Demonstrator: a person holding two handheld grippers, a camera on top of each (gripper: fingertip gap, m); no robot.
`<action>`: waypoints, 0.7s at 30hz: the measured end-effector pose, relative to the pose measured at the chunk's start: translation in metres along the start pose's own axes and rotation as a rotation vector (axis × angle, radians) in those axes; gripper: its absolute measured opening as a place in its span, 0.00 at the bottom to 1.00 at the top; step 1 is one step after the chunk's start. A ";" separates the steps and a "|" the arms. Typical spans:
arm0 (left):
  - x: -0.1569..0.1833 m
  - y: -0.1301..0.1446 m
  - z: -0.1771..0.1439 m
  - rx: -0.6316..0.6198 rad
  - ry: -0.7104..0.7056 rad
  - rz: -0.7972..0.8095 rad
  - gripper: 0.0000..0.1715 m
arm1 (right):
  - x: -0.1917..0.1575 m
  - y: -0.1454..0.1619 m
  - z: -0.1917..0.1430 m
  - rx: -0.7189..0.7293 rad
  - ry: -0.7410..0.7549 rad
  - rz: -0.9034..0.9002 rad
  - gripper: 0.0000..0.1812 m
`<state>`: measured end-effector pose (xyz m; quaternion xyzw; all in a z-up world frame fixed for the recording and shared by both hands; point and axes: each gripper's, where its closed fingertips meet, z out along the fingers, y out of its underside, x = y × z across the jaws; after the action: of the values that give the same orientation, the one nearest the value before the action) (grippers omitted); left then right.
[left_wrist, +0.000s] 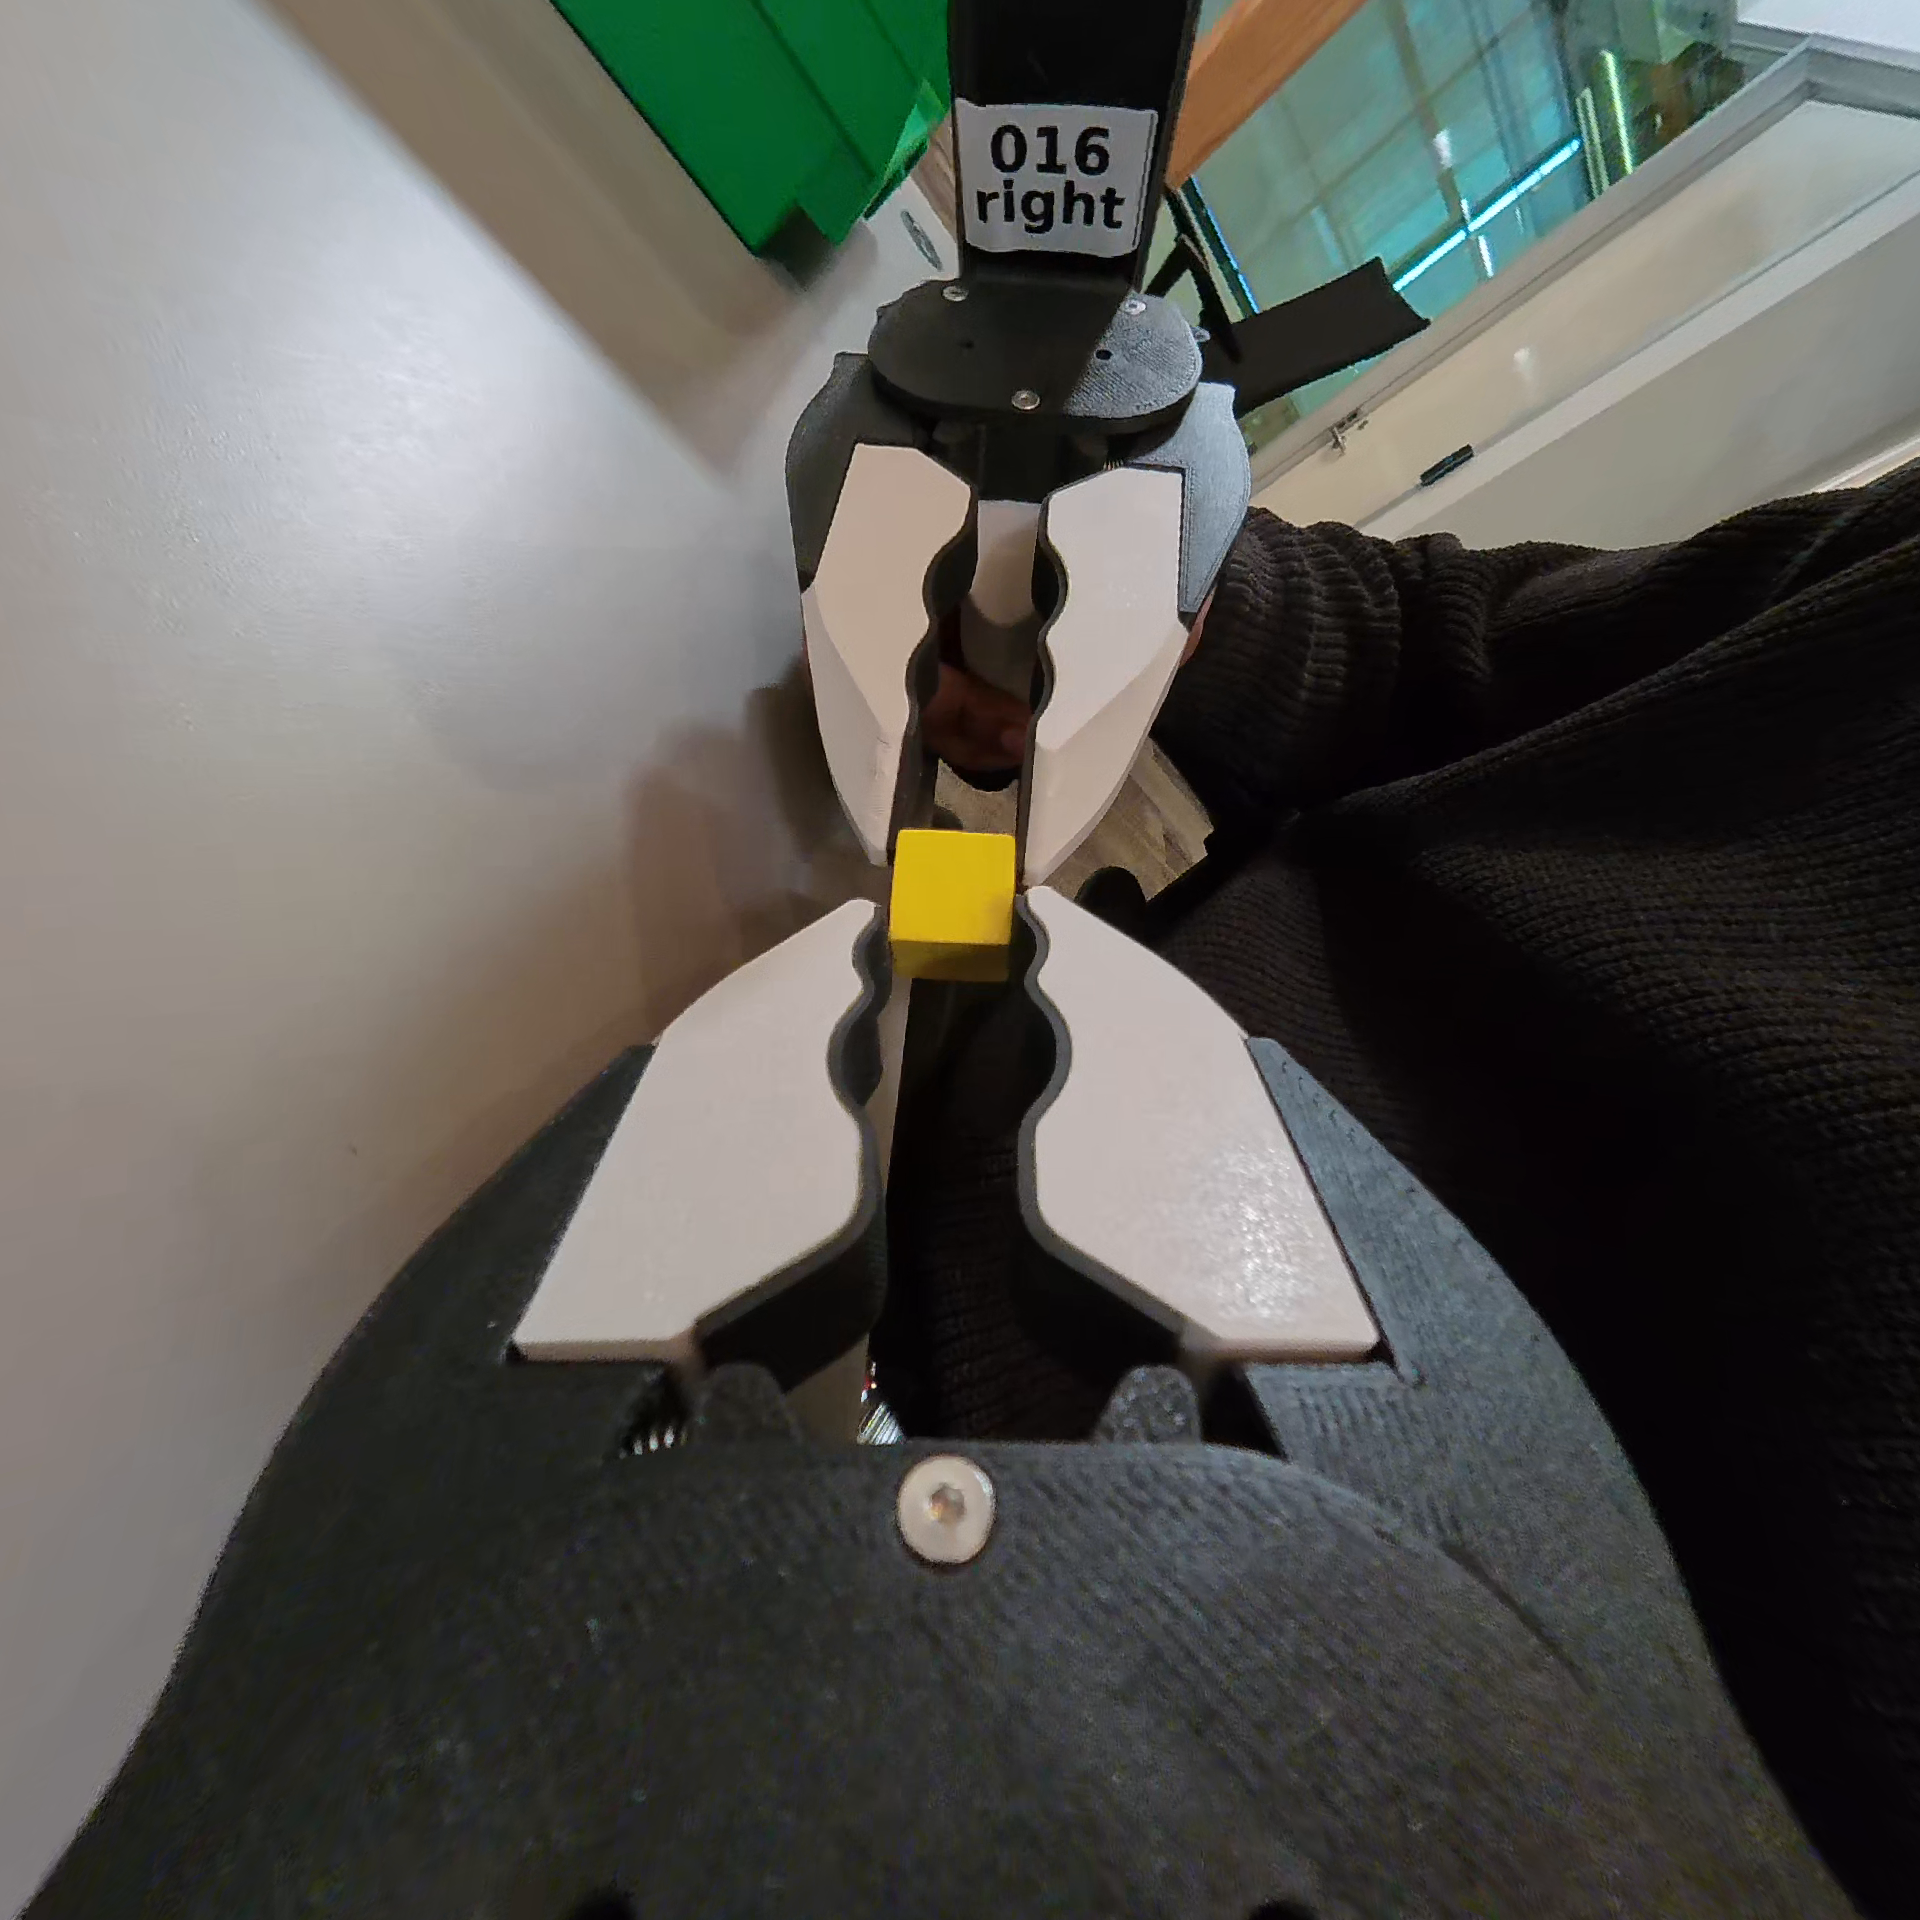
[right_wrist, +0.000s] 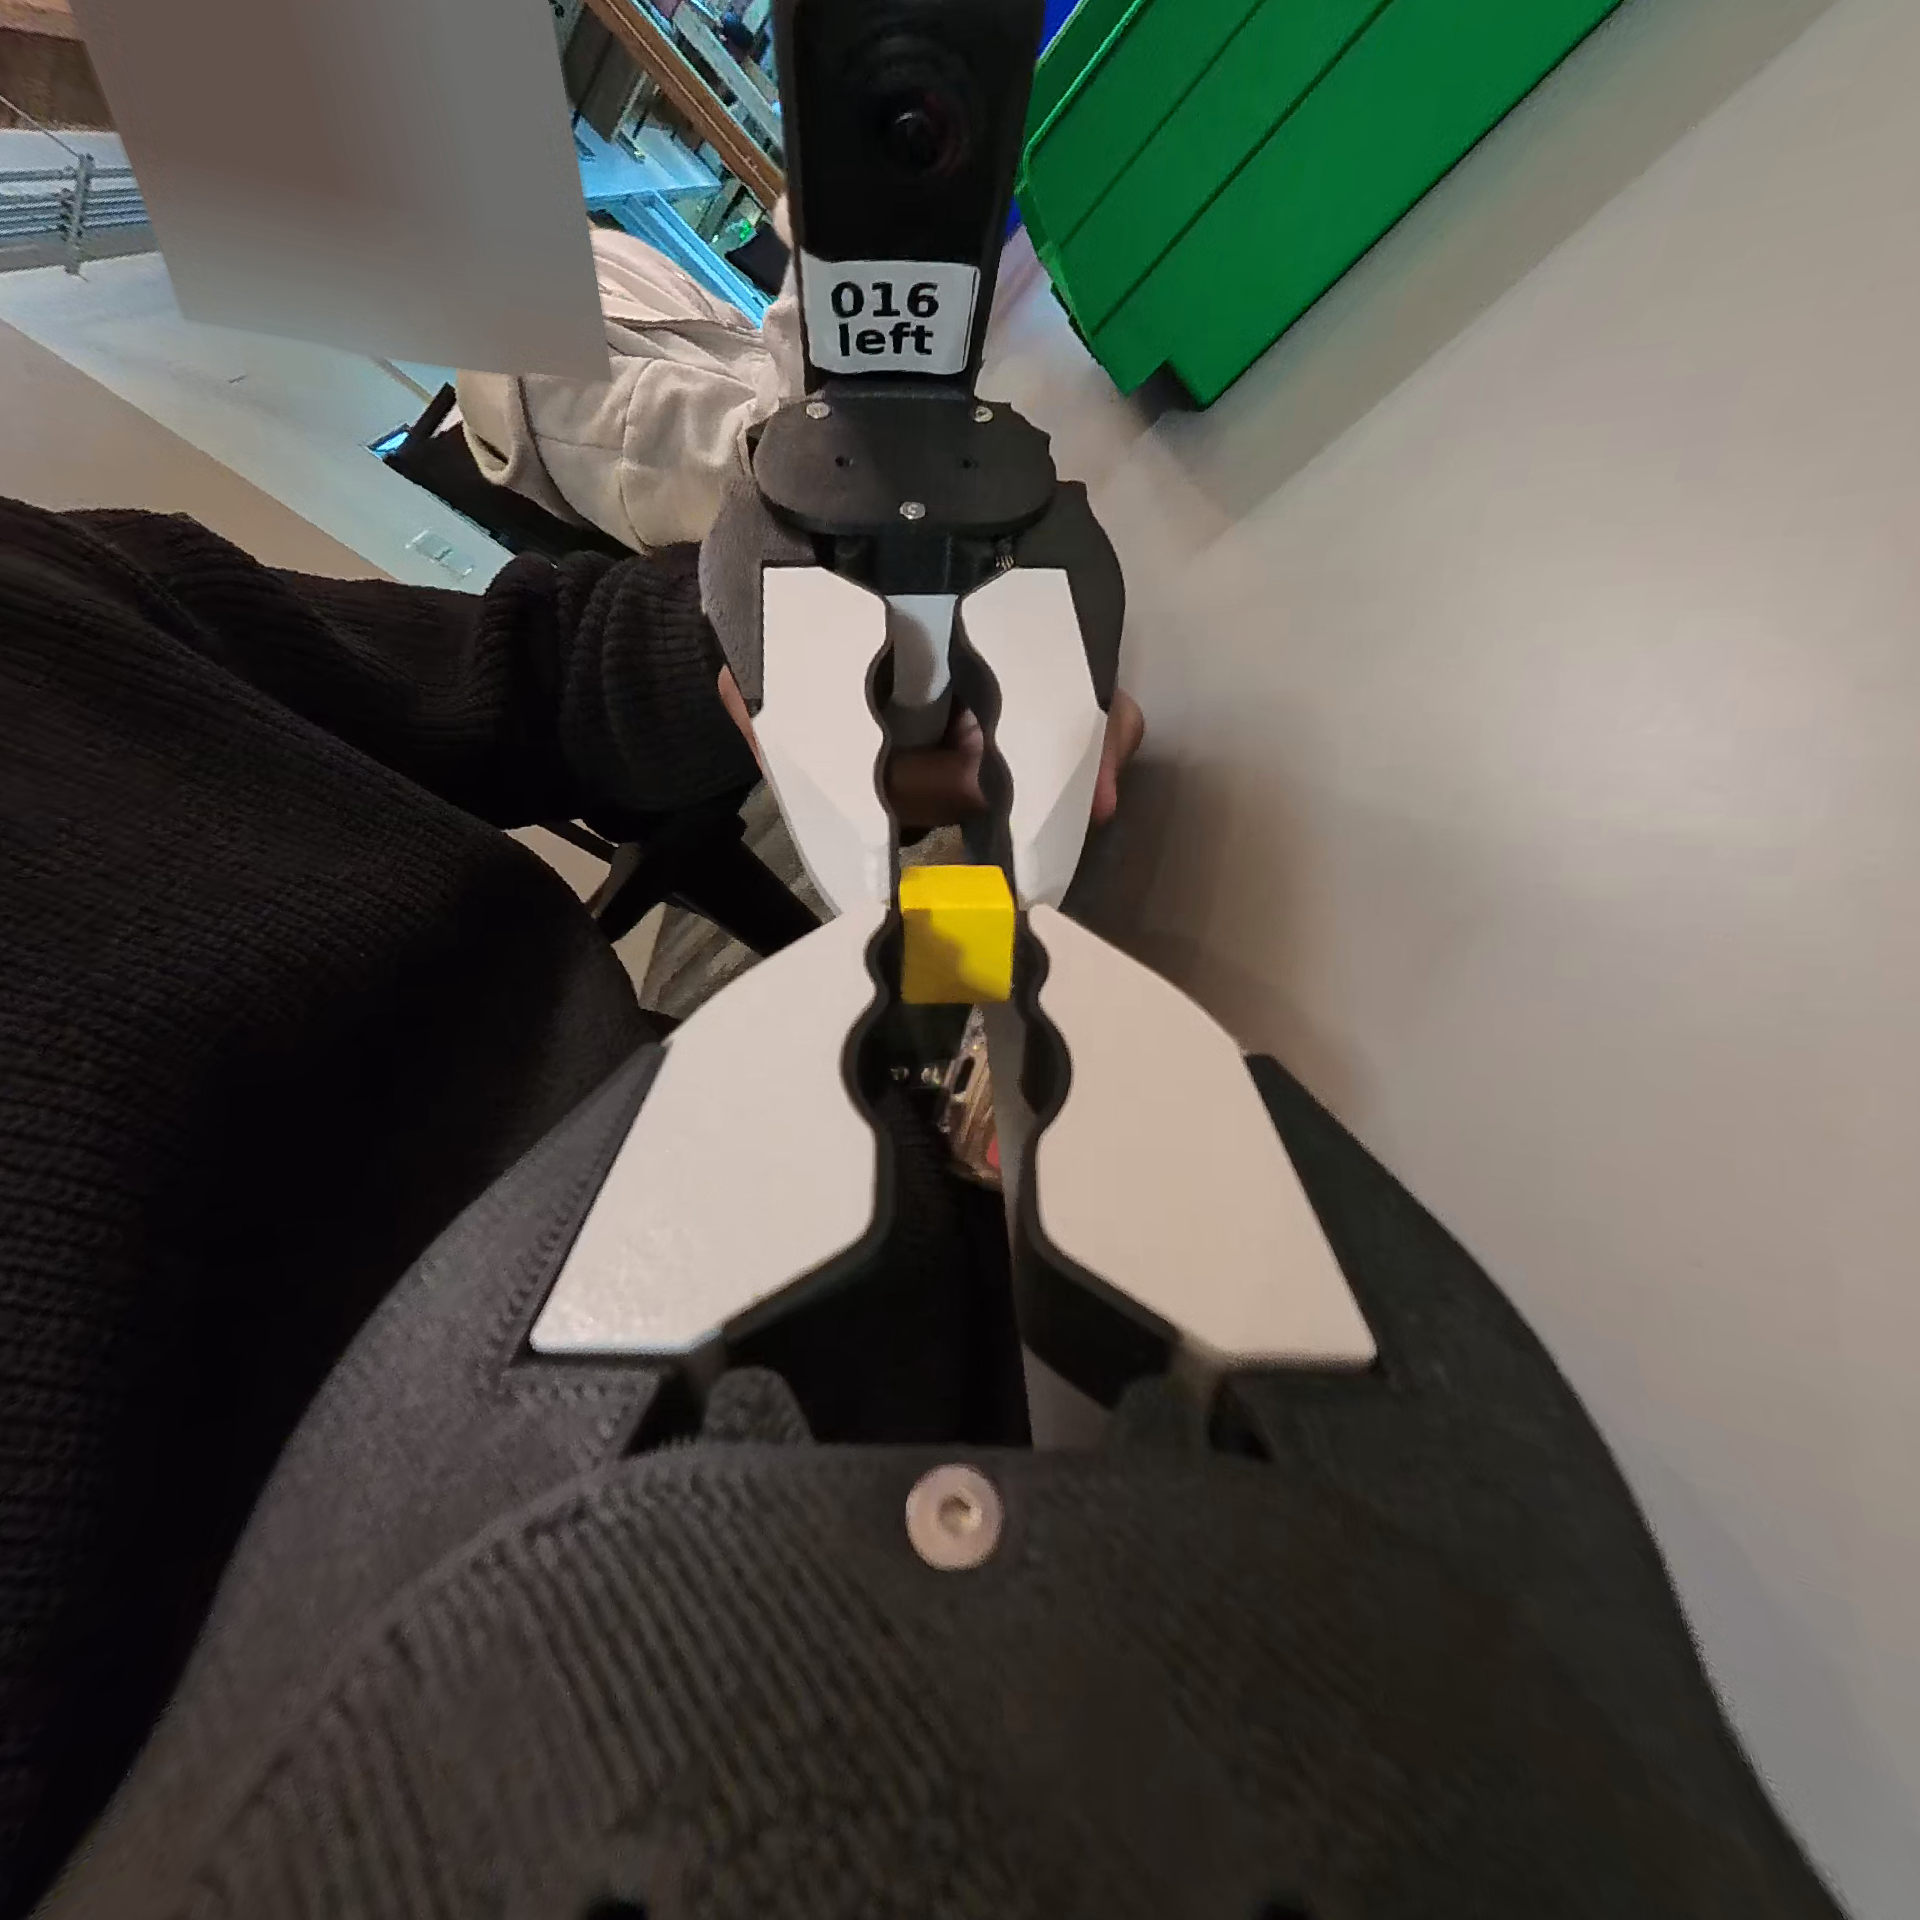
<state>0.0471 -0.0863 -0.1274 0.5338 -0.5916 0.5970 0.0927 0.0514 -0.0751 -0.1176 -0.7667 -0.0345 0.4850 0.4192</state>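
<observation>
A small yellow cube (left_wrist: 951, 904) is held in the air between two grippers that meet tip to tip. My left gripper (left_wrist: 954, 920) closes on the near half of the cube, with its white fingers (left_wrist: 748, 1122) on both sides. My right gripper (left_wrist: 956, 857) points back at it and pinches the far half. In the right wrist view the cube (right_wrist: 954, 935) sits between my right gripper's (right_wrist: 951, 930) fingertips, and my left gripper (right_wrist: 954, 888) faces it and touches the cube's far end. A hand shows behind each far gripper.
A white table top (left_wrist: 260, 623) (right_wrist: 1558, 831) lies under the grippers. Green plastic bins (left_wrist: 748, 114) (right_wrist: 1299, 156) stand at its far end. A person's black knitted sleeves (left_wrist: 1558, 831) (right_wrist: 260, 831) fill one side. A pale jacket (right_wrist: 623, 416) hangs on a chair behind.
</observation>
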 end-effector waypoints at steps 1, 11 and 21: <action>0.001 -0.001 0.000 0.006 0.004 -0.002 0.13 | 0.000 -0.001 0.000 0.001 -0.007 0.014 0.11; 0.012 -0.009 -0.001 0.058 0.058 0.013 0.16 | -0.004 -0.016 -0.011 0.104 -0.073 0.096 0.11; 0.011 -0.017 -0.006 0.109 0.102 -0.065 0.12 | -0.007 -0.016 -0.010 0.105 -0.072 0.084 0.11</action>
<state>0.0516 -0.0822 -0.1071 0.5261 -0.5350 0.6514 0.1128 0.0614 -0.0738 -0.1003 -0.7264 0.0079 0.5307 0.4366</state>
